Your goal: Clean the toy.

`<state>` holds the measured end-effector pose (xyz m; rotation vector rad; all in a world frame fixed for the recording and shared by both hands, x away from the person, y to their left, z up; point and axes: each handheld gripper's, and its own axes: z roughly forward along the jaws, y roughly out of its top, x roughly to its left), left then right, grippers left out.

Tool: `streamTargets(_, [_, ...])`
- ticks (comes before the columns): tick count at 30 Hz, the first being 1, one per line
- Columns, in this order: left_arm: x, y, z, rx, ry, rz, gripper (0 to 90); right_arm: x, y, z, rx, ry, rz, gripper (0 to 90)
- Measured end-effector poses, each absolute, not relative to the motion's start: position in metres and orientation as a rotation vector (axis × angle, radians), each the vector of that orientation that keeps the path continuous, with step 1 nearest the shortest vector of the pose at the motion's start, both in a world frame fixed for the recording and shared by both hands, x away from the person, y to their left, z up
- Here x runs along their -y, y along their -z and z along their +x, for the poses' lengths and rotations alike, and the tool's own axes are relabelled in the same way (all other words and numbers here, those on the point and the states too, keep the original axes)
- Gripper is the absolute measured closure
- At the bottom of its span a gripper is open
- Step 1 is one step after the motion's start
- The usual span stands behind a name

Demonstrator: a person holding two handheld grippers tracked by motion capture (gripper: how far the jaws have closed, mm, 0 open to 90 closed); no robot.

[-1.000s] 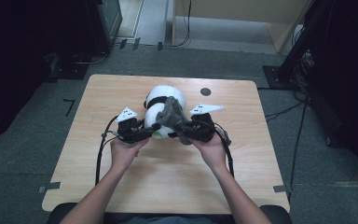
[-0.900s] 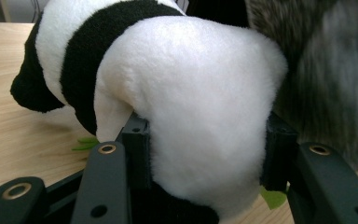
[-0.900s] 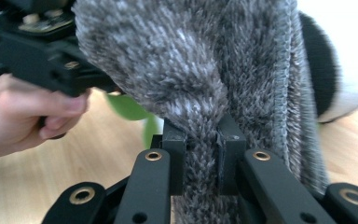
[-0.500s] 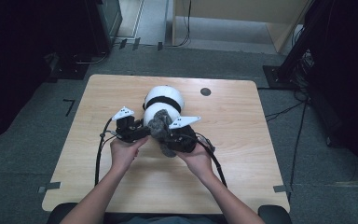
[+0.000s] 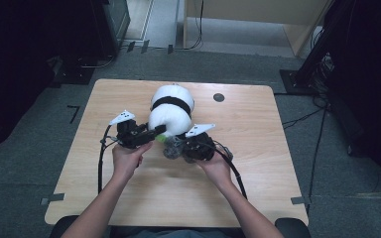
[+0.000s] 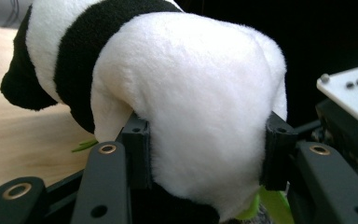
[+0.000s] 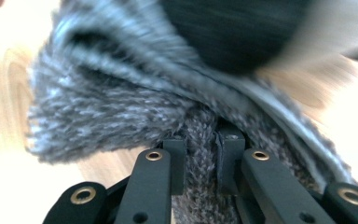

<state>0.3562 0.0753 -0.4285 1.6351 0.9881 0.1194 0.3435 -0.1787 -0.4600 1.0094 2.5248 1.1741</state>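
— Gripping the panda plush (image 5: 170, 111), was it, that left gripper (image 5: 155, 133)?

— Yes. In the left gripper view its jaws stood partly open with the plush's white, rounded end (image 6: 200, 107) pressed between the pads, the fur bulging over both. A bit of green (image 6: 270, 205) poked out beneath the toy.

— And where did the plush sit?

— On the wooden table (image 5: 258, 129), toward the far middle in the high view, its black band across the body, its near end at the two grippers.

— What about the right gripper (image 5: 174, 148)?

— Its jaws were nearly closed, pinching a fold of the grey knitted cloth (image 7: 135, 102). In the right gripper view the knit spread out above the jaws, blurred, with the pale tabletop behind it. From above, that cloth (image 5: 172, 147) lay bunched just at the plush's near end, touching or almost touching it; I couldn't tell which.

— And the hands?

— Both came in from the near edge, close together, cables (image 5: 100, 163) trailing back over the table.
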Motion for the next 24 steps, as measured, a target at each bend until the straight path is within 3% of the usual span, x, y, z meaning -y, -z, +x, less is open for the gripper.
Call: streamTargets(24, [-0.104,0.437,0.365,-0.978,-0.232,1.662,48.2,0.249,0.452,0.366,-2.355,-1.226,1.268,79.1])
